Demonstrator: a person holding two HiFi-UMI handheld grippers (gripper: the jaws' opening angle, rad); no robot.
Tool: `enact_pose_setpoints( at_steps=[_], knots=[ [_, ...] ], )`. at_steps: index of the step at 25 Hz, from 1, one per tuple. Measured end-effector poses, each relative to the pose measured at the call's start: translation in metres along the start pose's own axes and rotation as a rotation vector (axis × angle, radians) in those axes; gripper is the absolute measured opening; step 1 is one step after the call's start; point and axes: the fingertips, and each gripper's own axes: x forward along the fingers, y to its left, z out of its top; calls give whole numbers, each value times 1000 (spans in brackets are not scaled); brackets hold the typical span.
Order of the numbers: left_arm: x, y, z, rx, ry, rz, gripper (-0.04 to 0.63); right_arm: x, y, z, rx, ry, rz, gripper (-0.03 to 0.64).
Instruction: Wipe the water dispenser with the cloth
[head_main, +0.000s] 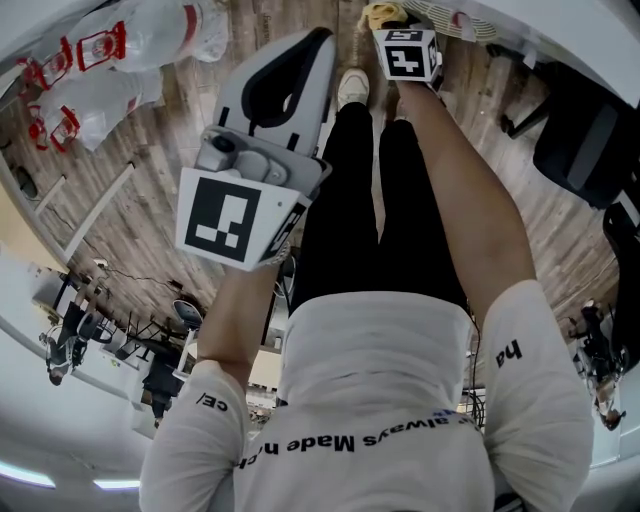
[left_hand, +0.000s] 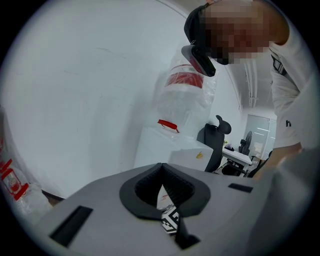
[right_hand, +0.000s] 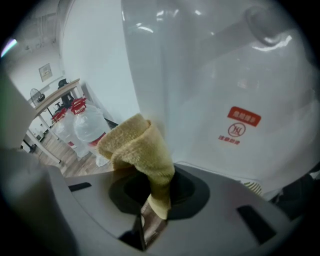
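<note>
Clenched on a folded yellow cloth (right_hand: 136, 145), the right gripper (right_hand: 156, 200) is seen at the bottom centre of the right gripper view. The cloth is pinched at its lower end between the closed jaws and stands up out of the dark recess. Just behind it, the white dispenser (right_hand: 215, 85) fills the upper right of that frame, with a red label (right_hand: 244, 118) printed right of centre. Whether the cloth's top edge is pressed against the dispenser cannot be told. Bottles (right_hand: 82, 125) with red caps are seen at the left, on a wooden floor (right_hand: 60, 155).

In the left gripper view, the left gripper (left_hand: 162, 190) is shown closed to a thin slit, with nothing gripped. In the head view it is held at centre left, close to the camera, while the right gripper is stretched out to the top edge, where the cloth's tip is seen.
</note>
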Motion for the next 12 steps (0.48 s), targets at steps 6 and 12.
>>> enact_pose_setpoints(
  at_steps=[6, 12],
  knots=[
    [-5, -9, 5, 7, -4, -8, 18, -29, -4, 11, 1, -62, 24, 67],
    [-8, -13, 10, 21, -27, -17, 18, -75, -6, 22, -22, -135, 38, 67]
  ],
)
